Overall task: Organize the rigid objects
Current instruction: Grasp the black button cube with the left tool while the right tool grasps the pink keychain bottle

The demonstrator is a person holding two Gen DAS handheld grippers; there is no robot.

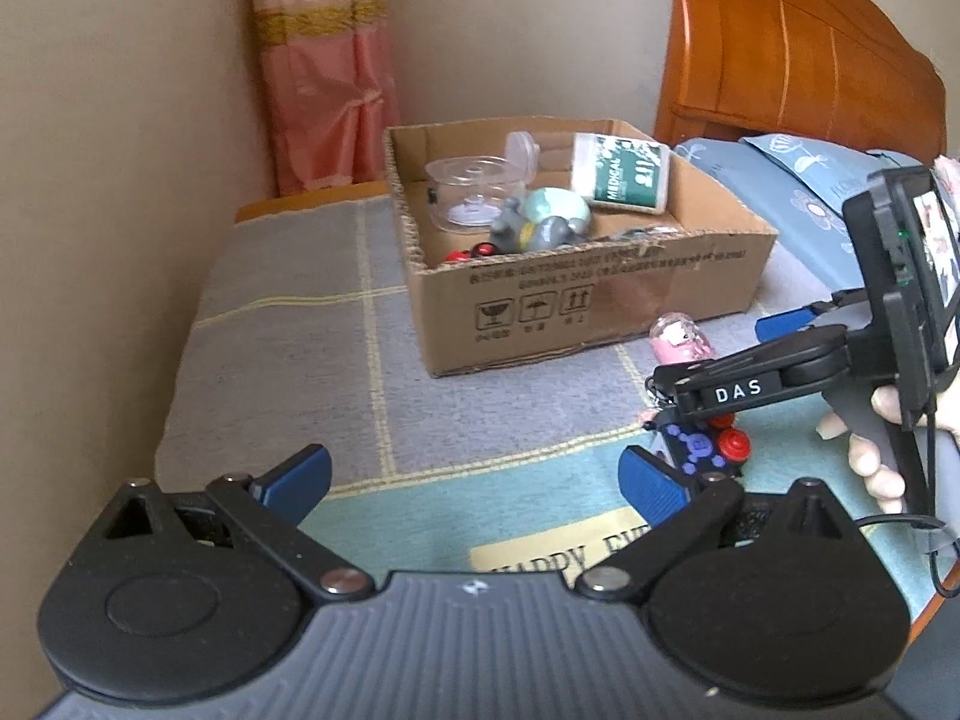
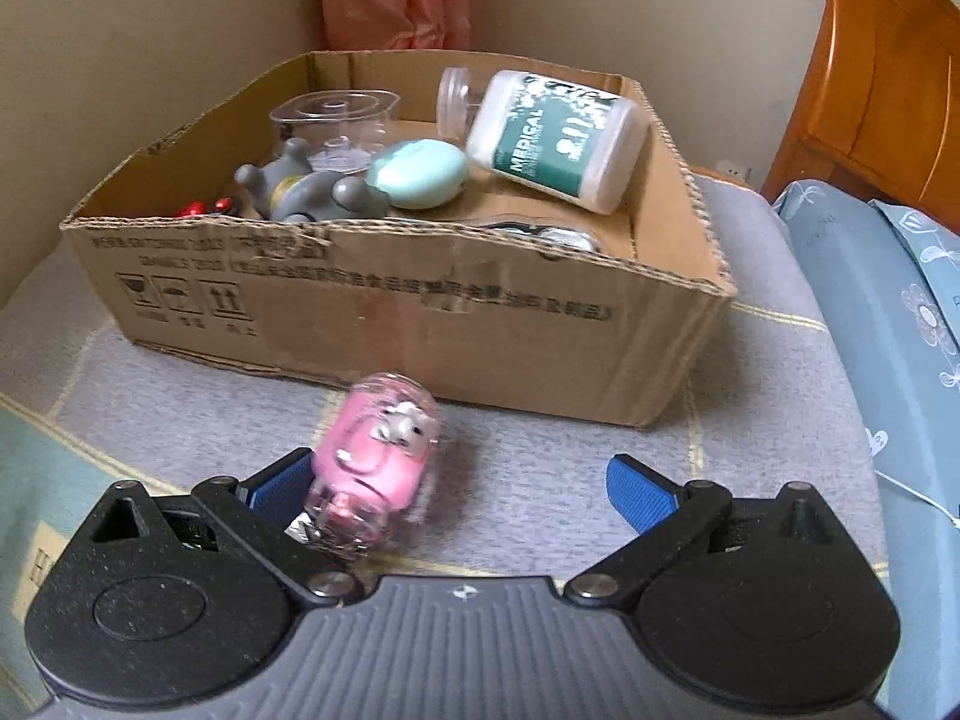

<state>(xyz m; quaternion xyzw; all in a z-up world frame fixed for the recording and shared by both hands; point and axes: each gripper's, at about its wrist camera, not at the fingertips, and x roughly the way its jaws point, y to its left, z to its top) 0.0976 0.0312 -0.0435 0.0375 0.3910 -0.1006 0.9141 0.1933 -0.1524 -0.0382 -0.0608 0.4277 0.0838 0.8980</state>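
Pink toy capsule (image 2: 375,462) lies on the bedspread (image 2: 600,480) at 12 o'clock of the right gripper (image 2: 474,483), just beside its left blue finger; its outline is blurred. Right gripper jaws stand wide apart, holding nothing. Cardboard box (image 2: 420,312) sits just beyond, open-topped. Left gripper (image 1: 474,474) is spread wide, empty, over clear bedspread.
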